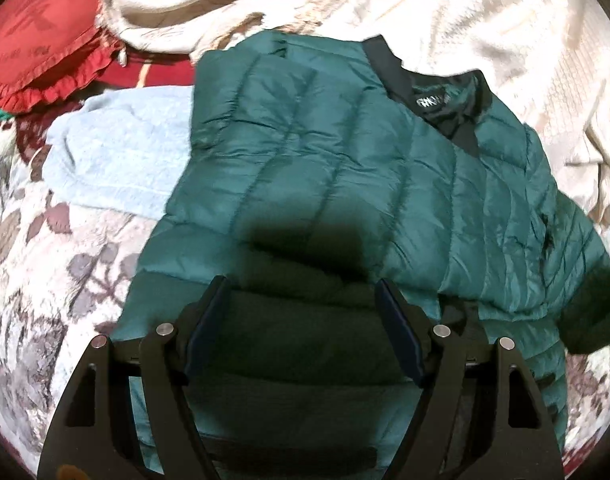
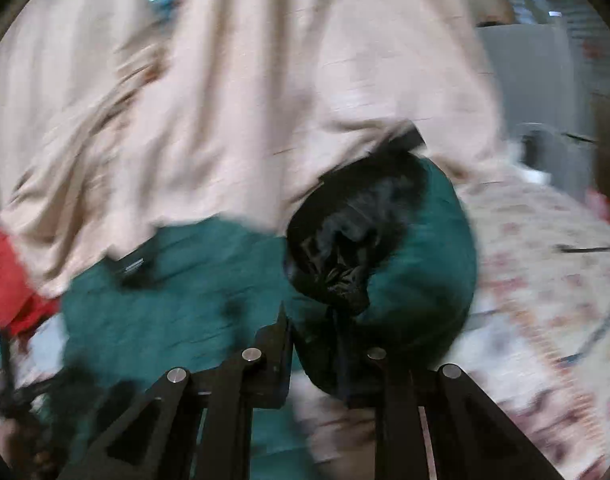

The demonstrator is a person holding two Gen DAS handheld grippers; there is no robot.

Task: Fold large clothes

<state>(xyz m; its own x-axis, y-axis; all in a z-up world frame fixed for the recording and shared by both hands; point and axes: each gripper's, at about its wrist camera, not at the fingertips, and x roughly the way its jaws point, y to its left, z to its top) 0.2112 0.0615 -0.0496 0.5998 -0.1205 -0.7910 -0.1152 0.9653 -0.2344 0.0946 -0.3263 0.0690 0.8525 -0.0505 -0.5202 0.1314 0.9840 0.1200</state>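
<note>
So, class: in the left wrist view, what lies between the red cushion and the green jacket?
A pale blue towel lies between the red cushion and the green jacket, touching the jacket's edge. Only the left wrist view shows this.

Jacket (image 1: 325,152): quilted cloth, slight sheen, black glossy lining (image 2: 345,232). Towel (image 1: 117,148) left beyond the left tongs (image 1: 301,292): pale blue, fluffy. Bedcover (image 1: 45,248) underneath: matt floral cloth. Tongs: matt black plastic, shiny metal pins (image 1: 164,329).

One green quilted jacket (image 1: 337,152), one light-blue towel (image 1: 121,144), one red cushion (image 1: 37,40), one cream blanket (image 1: 485,28).
</note>
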